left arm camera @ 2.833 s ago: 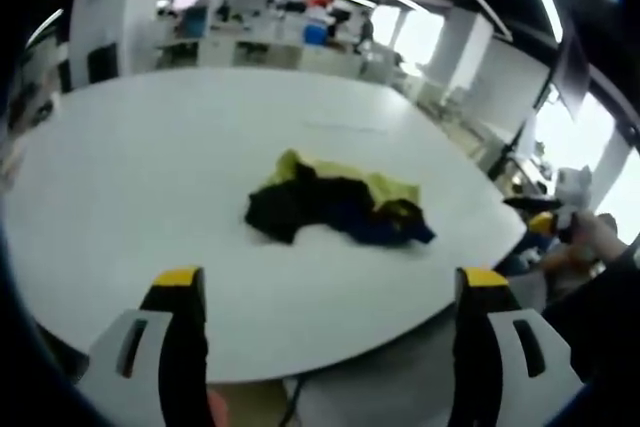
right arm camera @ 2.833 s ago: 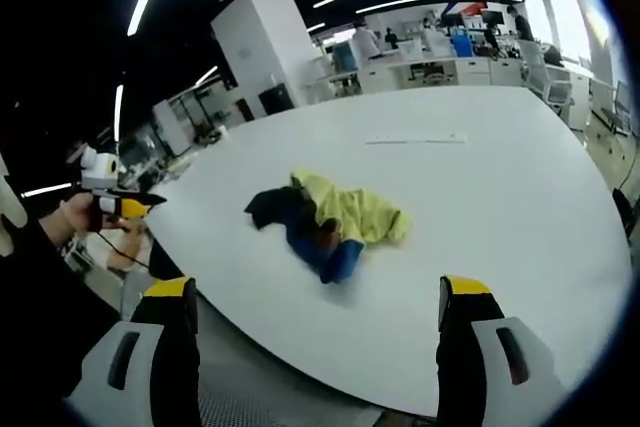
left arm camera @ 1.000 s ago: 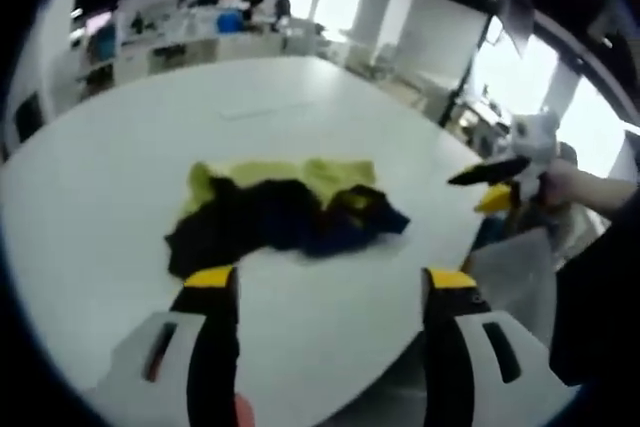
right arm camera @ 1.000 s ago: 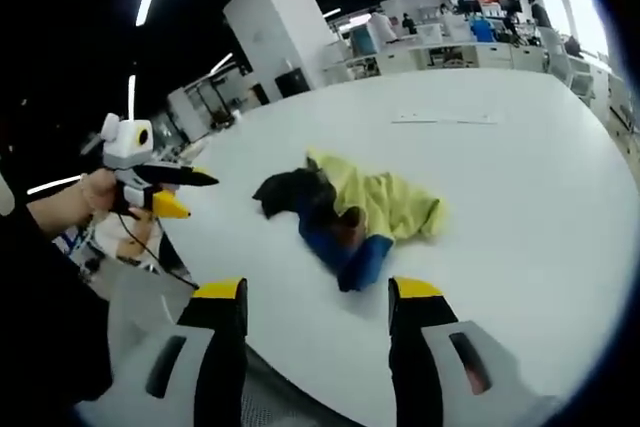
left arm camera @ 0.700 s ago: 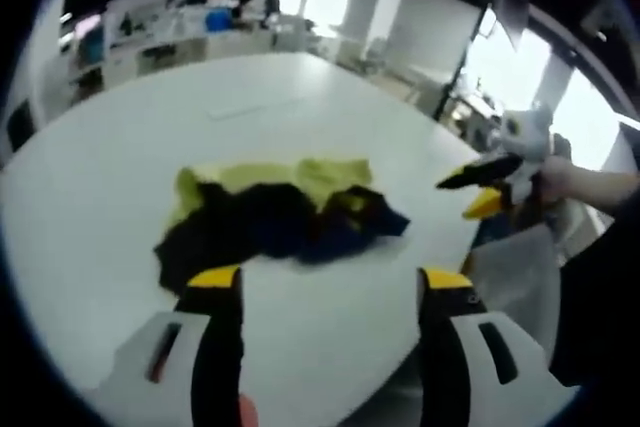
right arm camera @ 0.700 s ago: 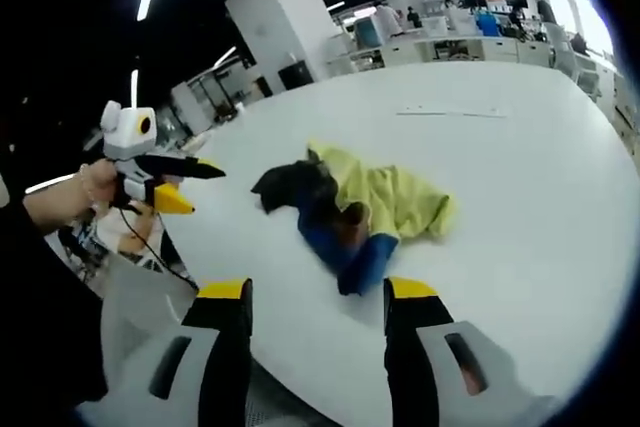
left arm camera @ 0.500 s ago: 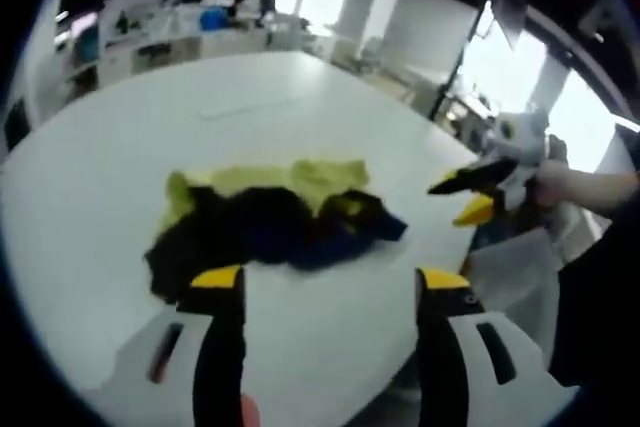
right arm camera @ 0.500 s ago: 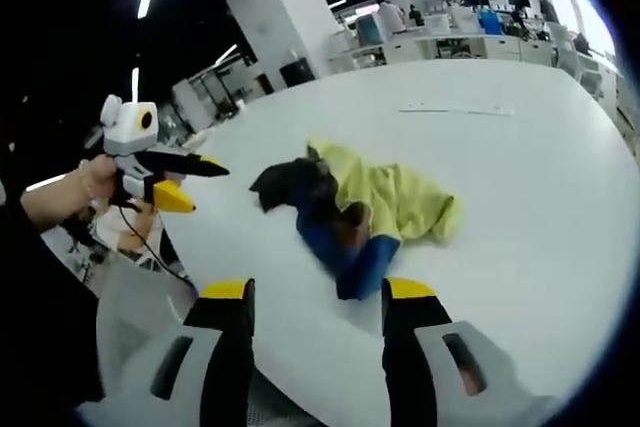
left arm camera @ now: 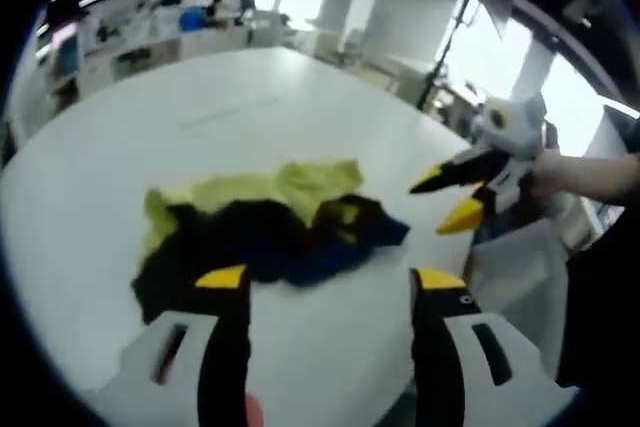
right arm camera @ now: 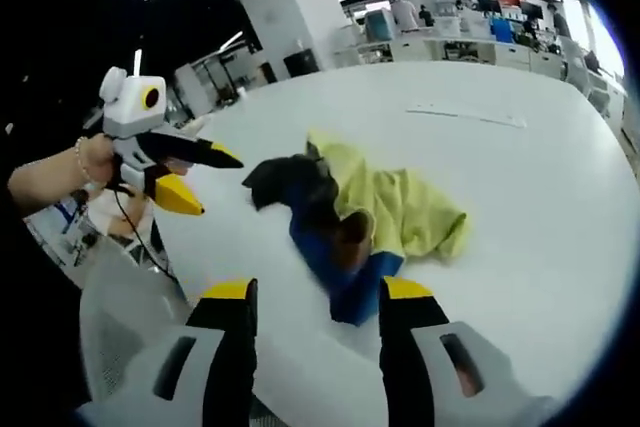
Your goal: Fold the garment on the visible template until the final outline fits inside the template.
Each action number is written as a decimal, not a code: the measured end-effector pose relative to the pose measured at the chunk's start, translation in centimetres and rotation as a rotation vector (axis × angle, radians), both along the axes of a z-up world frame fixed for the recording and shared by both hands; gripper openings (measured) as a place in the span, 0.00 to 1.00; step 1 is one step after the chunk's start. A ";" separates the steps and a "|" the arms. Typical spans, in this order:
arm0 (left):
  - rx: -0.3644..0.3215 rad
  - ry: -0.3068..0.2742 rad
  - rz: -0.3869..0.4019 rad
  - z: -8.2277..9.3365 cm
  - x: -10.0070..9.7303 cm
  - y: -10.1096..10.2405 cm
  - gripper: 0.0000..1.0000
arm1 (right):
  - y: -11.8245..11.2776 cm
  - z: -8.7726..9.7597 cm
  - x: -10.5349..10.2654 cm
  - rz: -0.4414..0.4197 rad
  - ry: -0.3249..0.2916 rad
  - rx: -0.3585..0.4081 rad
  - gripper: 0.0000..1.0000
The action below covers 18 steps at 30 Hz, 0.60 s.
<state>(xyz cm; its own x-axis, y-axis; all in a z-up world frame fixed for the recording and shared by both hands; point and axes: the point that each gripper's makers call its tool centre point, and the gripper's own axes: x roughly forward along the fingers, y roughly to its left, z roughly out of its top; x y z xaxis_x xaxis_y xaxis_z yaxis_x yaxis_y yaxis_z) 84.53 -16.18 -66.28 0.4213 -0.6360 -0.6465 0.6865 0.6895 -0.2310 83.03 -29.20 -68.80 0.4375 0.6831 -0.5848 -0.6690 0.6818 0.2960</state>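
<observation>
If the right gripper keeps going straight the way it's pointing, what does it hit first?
Most likely the blue end of the crumpled garment, which lies on the white table directly ahead of the right gripper and between its open fingers. Depth is hard to judge in this fisheye view.

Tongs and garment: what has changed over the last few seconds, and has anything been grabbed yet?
Both tongs have closed in on the garment, and their jaws have narrowed but remain open. The left tongs now hover at its near edge; the right tongs are near the blue end. Nothing has been taken hold of. The garment is still a crumpled heap in the same place on the white table.
</observation>
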 end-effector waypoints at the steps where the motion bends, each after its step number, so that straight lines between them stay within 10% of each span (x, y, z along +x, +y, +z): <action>1: 0.002 0.000 -0.005 -0.1 0.0 -0.1 0.60 | 0.2 -0.2 0.2 0.002 -0.002 0.000 0.46; 18: 0.019 0.029 -0.038 -1.7 0.2 -0.1 0.57 | 1.0 -4.0 2.1 -0.003 0.042 -0.029 0.29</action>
<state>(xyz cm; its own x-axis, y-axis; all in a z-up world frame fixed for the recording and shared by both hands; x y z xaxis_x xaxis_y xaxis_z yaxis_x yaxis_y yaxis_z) 84.72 -16.28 -67.96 0.3776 -0.6386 -0.6705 0.7055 0.6674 -0.2384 85.10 -28.17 -72.78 0.4147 0.6645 -0.6217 -0.6542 0.6926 0.3038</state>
